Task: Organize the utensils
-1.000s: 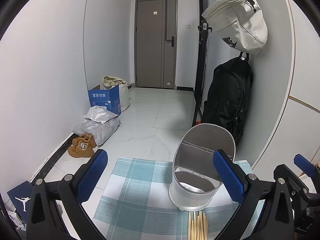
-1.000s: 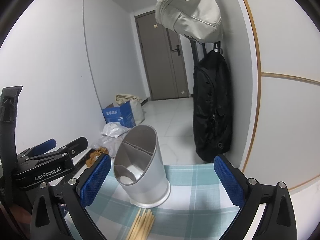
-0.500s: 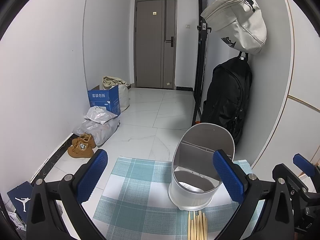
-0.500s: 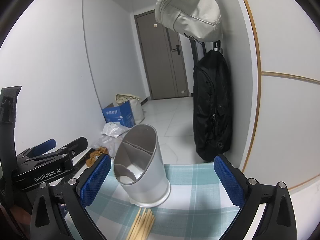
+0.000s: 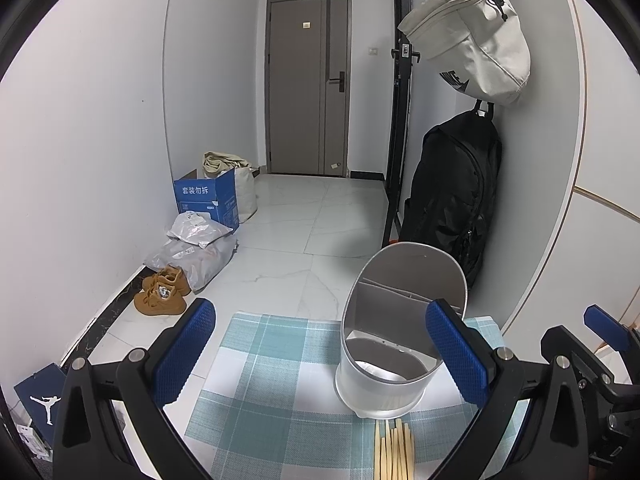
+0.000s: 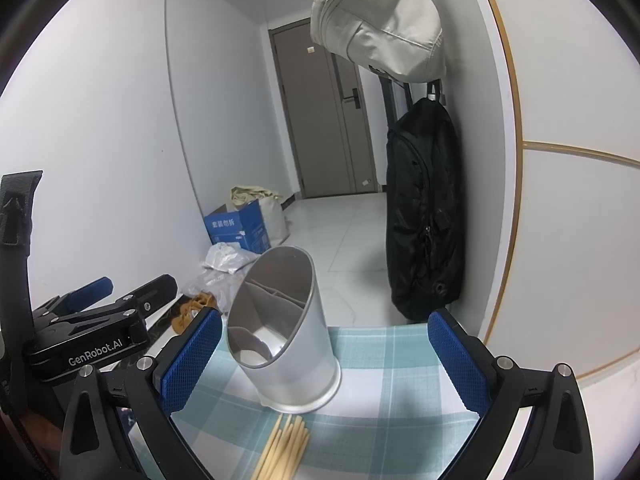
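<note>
Black frames with silver screws are seen behind blue textured fingers [image 5: 456, 354], one frame marked "GenRobot.AI".

Upright silver divided holder [image 5: 402, 344] stands just behind bundled wooden chopsticks [image 5: 394, 454] lying flat

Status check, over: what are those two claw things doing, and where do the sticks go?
Left gripper open, right gripper open, both empty. Chopsticks bundled on checked cloth, against holder base. Nothing blocking.

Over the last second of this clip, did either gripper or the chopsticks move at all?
No visible change. The left gripper and right gripper are open and empty over the checked cloth; the chopsticks lie in front of the empty utensil holder.
</note>
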`<state>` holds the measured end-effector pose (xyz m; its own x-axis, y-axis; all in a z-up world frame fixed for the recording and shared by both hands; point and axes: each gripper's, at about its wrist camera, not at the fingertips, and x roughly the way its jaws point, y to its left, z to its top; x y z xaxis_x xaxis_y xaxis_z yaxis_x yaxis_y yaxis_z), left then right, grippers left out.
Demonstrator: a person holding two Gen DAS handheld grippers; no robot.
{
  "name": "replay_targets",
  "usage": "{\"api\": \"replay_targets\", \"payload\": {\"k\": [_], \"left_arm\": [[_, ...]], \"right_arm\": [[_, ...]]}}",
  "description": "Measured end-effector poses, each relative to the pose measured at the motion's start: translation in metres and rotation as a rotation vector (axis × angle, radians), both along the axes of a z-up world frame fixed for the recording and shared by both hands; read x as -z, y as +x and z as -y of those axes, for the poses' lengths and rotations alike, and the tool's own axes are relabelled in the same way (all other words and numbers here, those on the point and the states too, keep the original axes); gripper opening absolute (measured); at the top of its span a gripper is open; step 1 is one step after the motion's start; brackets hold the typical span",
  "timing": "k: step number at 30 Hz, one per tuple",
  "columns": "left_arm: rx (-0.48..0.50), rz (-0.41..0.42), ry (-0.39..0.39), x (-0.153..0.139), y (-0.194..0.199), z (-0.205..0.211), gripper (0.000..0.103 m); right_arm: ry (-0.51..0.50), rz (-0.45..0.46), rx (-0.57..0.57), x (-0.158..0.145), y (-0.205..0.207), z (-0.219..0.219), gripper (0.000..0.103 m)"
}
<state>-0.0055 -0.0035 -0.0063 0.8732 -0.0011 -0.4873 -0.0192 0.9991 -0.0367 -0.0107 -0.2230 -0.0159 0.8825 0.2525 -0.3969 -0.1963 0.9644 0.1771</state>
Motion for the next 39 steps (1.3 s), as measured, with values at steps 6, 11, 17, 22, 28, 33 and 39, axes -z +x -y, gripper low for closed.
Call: {"api": "replay_targets", "payload": {"k": [6,11,17,22,28,33,39], "left_arm": [[0.001,-0.006,-0.002,0.002,0.000,0.001,0.102],[0.006,-0.021,0.005,0.005,0.002,0.002,0.102],[0.001,-0.088,0.008,0.014,0.012,-0.005,0.102],[-0.017,-0.171,0.029,0.030,0.021,-0.015,0.102],[-0.020,-0.287,0.023,0.051,0.034,-0.028,0.102],[-0.022,-0.364,0.024,0.066,0.041,-0.039,0.102],[-0.012,-0.439,-0.027,0.074,0.043,-0.051,0.102]], "right_arm": [[0.002,-0.012,-0.002,0.004,0.001,0.000,0.103],[-0.005,-0.022,-0.004,0.006,0.002,-0.001,0.103],[-0.009,-0.083,0.019,0.013,0.010,0.001,0.103],[-0.011,-0.214,0.007,0.033,0.023,0.002,0.103],[-0.004,-0.413,-0.057,0.069,0.041,-0.007,0.082],[-0.011,-0.588,-0.132,0.109,0.052,-0.021,0.060],[-0.068,-0.670,-0.186,0.137,0.062,-0.042,0.045]]}}
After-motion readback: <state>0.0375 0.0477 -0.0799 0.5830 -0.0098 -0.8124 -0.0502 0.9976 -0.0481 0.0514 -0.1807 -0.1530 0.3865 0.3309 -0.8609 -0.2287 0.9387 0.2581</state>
